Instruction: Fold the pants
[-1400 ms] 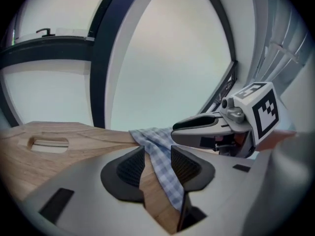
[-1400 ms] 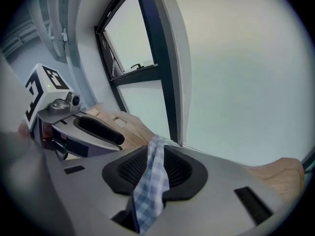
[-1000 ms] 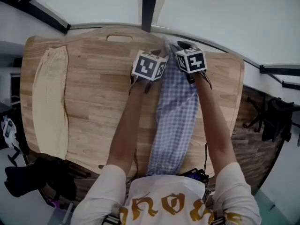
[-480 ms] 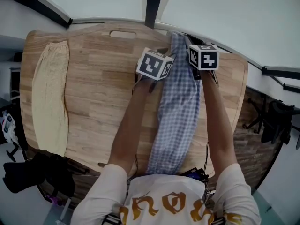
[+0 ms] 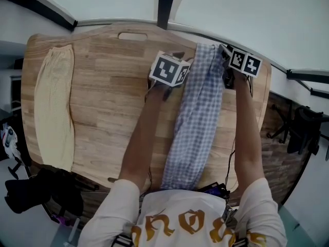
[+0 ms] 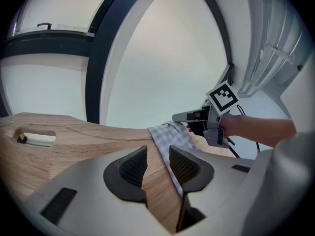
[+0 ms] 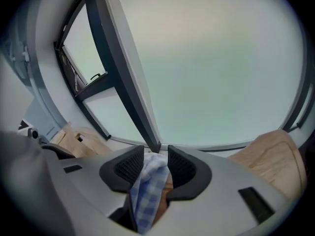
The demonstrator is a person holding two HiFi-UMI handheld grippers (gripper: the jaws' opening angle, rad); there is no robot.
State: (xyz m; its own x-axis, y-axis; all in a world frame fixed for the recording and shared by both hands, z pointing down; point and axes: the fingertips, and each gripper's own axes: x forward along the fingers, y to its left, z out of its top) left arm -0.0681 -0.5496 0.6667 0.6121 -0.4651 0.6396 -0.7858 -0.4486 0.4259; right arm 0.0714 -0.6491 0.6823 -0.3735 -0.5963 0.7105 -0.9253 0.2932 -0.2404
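Blue checked pants (image 5: 198, 117) lie lengthwise on the wooden table (image 5: 113, 102), running from the near edge to the far edge. My left gripper (image 5: 172, 60) hovers at the left side of their far end. It is open, with only bare wood between its jaws (image 6: 157, 163), and the cloth edge (image 6: 170, 134) passes just to its right. My right gripper (image 5: 224, 53) is at the far right corner of the pants. Its jaws (image 7: 156, 163) have just been opening and stand apart, with a fold of checked cloth (image 7: 147, 191) loose between them.
Pale yellow pants (image 5: 54, 107) lie folded long along the table's left side. A handle slot (image 5: 131, 35) is cut near the far edge. Beyond that edge are a white wall and a dark post (image 5: 163, 4). Black stands (image 5: 300, 133) are on the floor to the right.
My right gripper has slid right along the far edge and rolled, away from the left one. The pants' far end moved with it and now lies wider. The left gripper stayed put.
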